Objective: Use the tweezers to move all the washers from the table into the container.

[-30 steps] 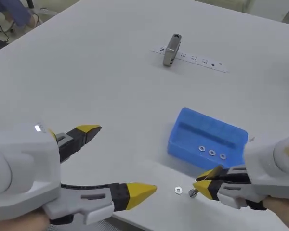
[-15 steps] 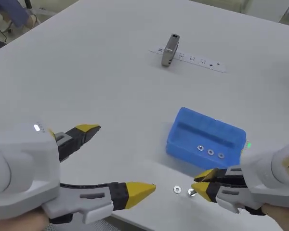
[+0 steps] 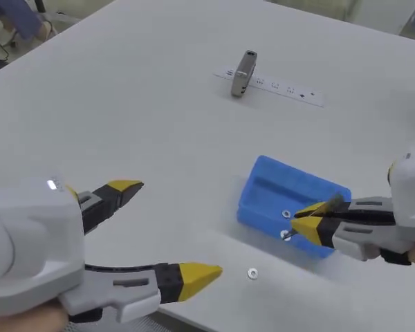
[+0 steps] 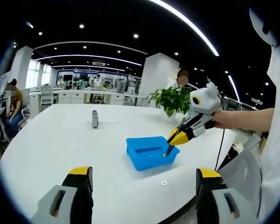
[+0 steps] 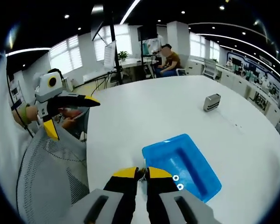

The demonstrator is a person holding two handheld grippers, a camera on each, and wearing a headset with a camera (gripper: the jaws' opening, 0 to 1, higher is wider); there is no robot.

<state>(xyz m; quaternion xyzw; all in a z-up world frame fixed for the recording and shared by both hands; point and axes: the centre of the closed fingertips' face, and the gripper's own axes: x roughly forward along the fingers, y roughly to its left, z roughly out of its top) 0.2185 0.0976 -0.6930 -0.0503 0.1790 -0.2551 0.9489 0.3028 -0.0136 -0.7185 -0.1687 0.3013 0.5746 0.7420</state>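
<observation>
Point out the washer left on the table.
Head view: the washer lies on the table near its front edge, before the blue container and right of a yellow tip of the left gripper.

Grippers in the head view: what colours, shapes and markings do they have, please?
The left gripper and the right gripper both have bulky white-grey bodies and black jaws ending in pointed yellow tips. A small light glows on the left body. In the left gripper view, a thin dark cable hangs from the right gripper.

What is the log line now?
right gripper: shut on thin metal tweezers, over blue plastic container; left gripper: open; silver washer: on white table
</observation>
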